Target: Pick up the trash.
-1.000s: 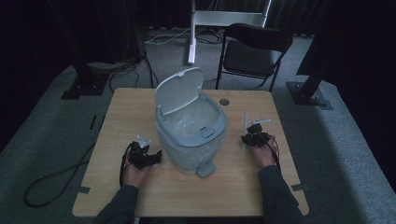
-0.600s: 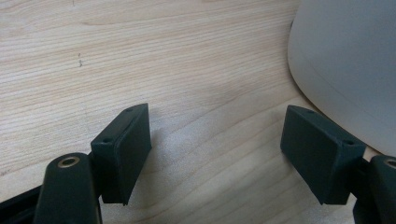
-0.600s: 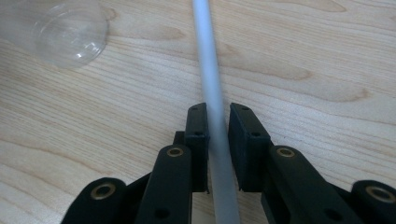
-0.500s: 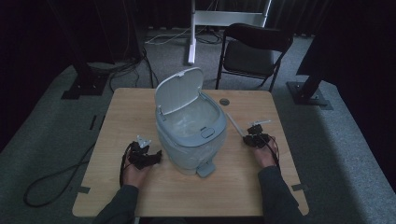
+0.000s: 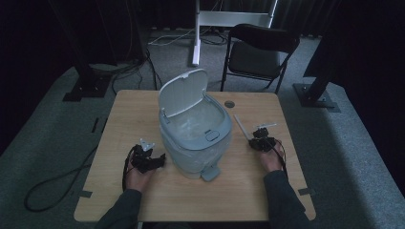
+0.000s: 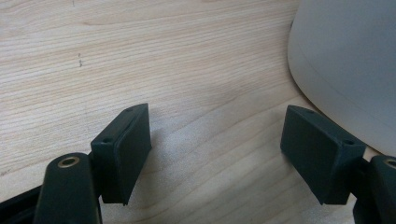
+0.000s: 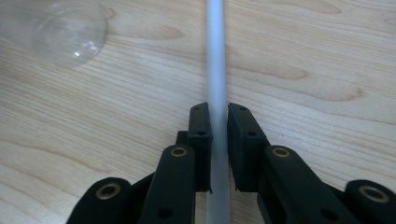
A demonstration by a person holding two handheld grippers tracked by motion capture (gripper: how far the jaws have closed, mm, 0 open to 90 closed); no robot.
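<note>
table point(image 5: 143, 200) edge near, right tongs point(image 7: 218, 135) clamping rod point(image 7: 216, 56)

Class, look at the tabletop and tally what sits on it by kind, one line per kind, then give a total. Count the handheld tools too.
Lidded bins: 1
White sticks: 1
Tongs, left and right: 2
Total: 4

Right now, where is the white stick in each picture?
High view: the stick lies slanted on the table, right of the bin, its near end at the right gripper.
Left gripper view: the bin's wall and bare table lie ahead of the open left gripper.
Right gripper view: the stick runs up the middle, between jaws that have just been closing on it.
Shared landmark: the wooden table.
</note>
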